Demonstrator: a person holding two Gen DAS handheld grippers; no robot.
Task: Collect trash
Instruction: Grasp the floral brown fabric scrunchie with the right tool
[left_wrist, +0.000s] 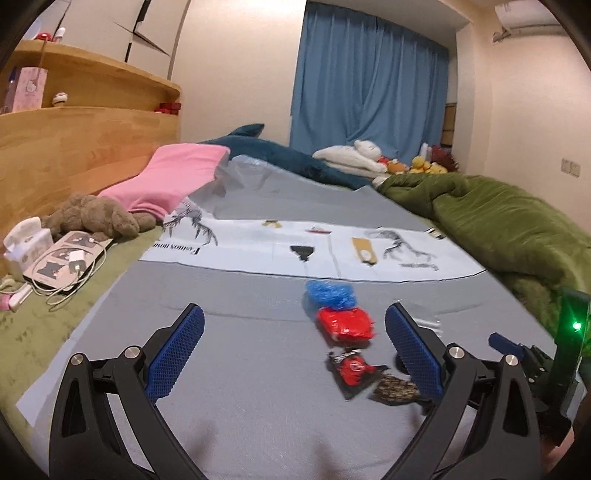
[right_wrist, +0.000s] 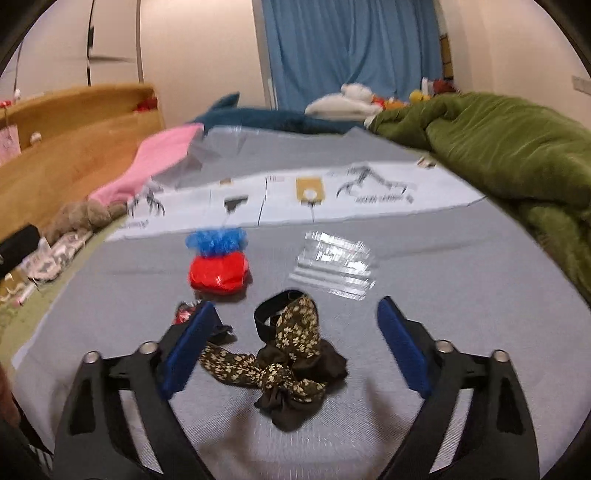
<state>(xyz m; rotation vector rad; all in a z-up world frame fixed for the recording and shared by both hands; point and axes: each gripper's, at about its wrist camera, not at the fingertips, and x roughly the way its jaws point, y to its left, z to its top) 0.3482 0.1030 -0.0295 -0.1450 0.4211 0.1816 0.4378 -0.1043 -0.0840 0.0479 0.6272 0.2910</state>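
The right claw (right_wrist: 293, 343) stands open over the bed, its blue pads on either side of a dark floral scrunchie-like fabric piece (right_wrist: 291, 365) without touching it. Just beyond that lie a red crumpled wrapper (right_wrist: 218, 275) and, touching its far edge, a blue crumpled wrapper (right_wrist: 217, 240); a clear plastic wrapper (right_wrist: 334, 266) lies to their right, apart from them. A small red-and-black packet (right_wrist: 184, 312) peeps out behind the left pad.

The left claw (left_wrist: 295, 347) is open too, holding nothing, with the red wrapper and the packet (left_wrist: 352, 369) lying on the sheet between its pads, nearer the right one.

All the trash rests on a grey sheet (left_wrist: 240, 369) spread on the bed, with a printed paper strip (left_wrist: 258, 247) further off and a green duvet (left_wrist: 498, 221) at the right.
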